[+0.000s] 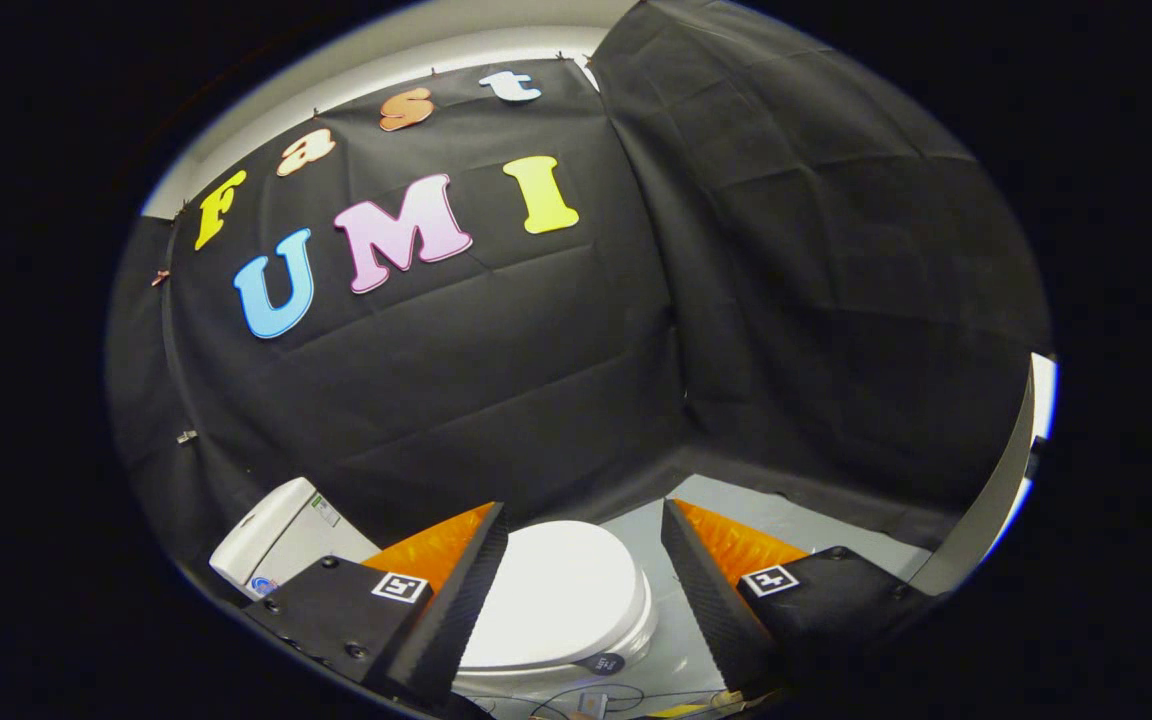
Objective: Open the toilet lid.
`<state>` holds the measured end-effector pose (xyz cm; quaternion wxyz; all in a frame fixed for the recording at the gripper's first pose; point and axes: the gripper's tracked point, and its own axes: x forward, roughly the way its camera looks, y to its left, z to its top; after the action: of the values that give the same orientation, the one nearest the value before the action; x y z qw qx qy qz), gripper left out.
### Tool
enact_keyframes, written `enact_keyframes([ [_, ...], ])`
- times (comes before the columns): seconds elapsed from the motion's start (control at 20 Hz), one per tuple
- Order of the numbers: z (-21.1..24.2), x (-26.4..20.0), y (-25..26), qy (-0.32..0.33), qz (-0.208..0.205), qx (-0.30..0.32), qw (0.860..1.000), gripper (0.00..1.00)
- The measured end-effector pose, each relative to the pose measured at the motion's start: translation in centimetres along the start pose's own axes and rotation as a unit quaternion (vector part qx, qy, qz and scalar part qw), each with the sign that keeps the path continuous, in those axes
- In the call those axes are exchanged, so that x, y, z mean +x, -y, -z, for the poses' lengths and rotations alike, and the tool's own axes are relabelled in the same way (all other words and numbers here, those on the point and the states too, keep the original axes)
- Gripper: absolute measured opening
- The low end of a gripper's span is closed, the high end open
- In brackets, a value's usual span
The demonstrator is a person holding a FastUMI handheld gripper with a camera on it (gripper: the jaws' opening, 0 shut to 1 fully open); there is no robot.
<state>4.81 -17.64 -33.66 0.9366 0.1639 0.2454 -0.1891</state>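
Observation:
A white toilet stands on the floor below me, its lid (561, 590) down flat over the bowl. Its white tank (271, 540) sits behind my left finger. My gripper (584, 520) hovers well above the lid, open wide, with nothing between its fingers. The black ribbed finger pads (471, 590) with orange backs frame the lid on both sides. A small dark tag (601, 663) lies on the lid's near rim.
Black cloth walls close in behind and to the right of the toilet. Pale grey floor (786, 520) shows to the right of the bowl. Thin cables (586, 695) run across the floor near the front of the bowl.

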Motion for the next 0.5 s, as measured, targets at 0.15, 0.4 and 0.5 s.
enact_keyframes([
  [0.15, 3.1, 1.5, 1.5, -0.023, 0.003, 0.024, 0.999, 0.97],
  [0.4, 9.6, 3.9, 4.0, -0.085, 0.019, 0.070, 0.994, 0.97],
  [0.5, 11.9, 4.5, 4.7, -0.101, 0.025, 0.079, 0.992, 0.97],
])
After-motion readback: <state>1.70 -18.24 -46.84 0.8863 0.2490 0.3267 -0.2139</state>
